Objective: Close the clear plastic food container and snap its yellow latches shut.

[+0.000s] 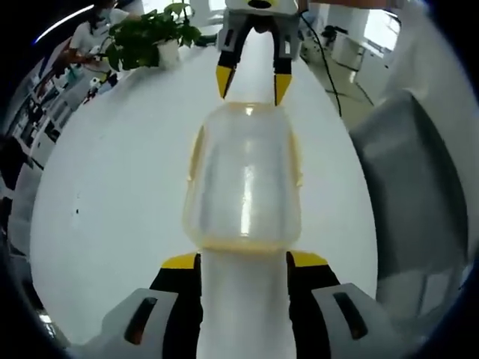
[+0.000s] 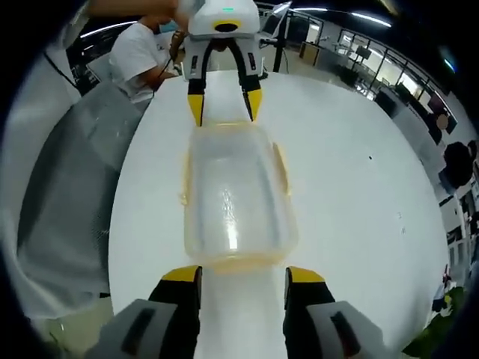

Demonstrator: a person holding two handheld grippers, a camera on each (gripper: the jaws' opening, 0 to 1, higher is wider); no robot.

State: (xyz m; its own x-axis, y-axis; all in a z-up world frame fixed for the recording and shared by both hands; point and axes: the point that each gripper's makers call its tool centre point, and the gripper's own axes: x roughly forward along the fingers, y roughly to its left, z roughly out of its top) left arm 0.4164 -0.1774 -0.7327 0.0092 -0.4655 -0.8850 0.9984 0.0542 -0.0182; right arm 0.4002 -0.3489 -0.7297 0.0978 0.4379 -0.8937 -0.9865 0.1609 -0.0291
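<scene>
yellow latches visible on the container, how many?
4. On the clear container: one latch on each long side, one at the near end, one at the far end, partly faint through the plastic.

Bench: you are working on a long white bench (image 1: 112,202), its top bare and glossy with a few dark specks.
Plant: a leafy green plant (image 1: 146,34) in a white pot stands at your bench's far end in the left gripper view.
Chair: a grey chair back (image 2: 71,202) sits just beside the bench.
People: a person in a white shirt (image 2: 138,52) sits beyond the far end.
Light: long ceiling strip lights (image 2: 370,16) glow overhead.
Windows: dark-framed glazing (image 2: 374,67) lines one side.
</scene>
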